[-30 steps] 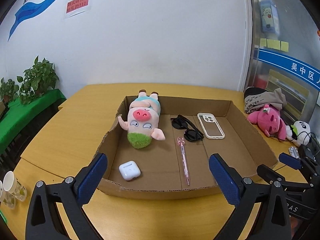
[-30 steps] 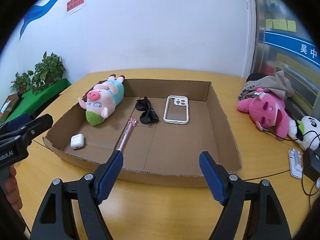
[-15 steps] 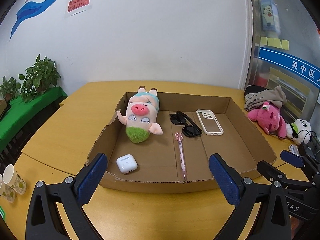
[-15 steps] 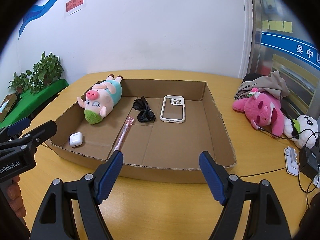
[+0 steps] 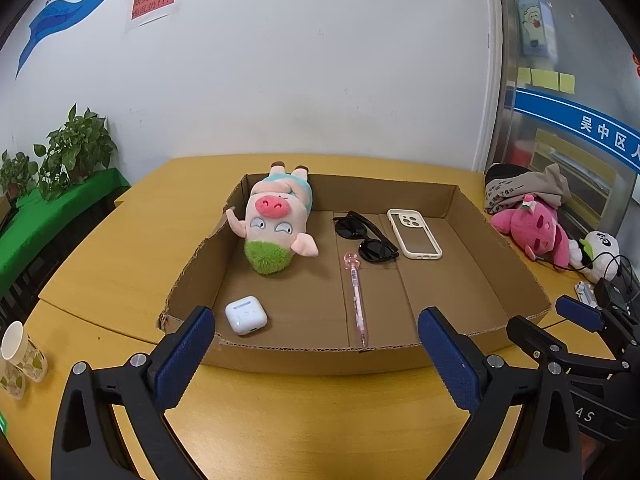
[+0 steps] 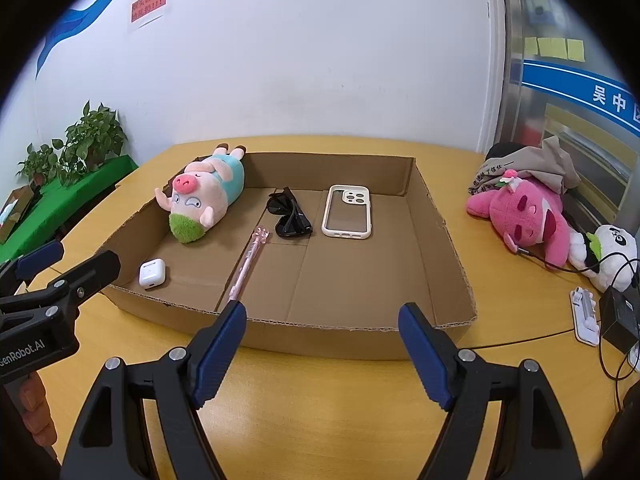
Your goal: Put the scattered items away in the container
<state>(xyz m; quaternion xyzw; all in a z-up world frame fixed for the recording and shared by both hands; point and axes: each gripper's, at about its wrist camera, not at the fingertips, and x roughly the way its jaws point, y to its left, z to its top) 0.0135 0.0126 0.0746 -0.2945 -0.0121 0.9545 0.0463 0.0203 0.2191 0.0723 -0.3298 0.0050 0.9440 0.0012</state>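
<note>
A shallow cardboard tray lies on the wooden table. Inside it rest a pig plush, a white earbud case, a pink pen, black sunglasses and a phone case. My left gripper stands open before the tray's near wall, holding nothing. My right gripper is open too and empty, also short of the near wall.
To the right of the tray lie a pink plush, a panda plush, folded cloth, a charger and cables. Paper cups stand at the left edge. Potted plants sit on a green shelf.
Both views have drawn back a little from the tray, which now sits smaller and farther away. The items in the tray have not moved and both grippers stay open.
</note>
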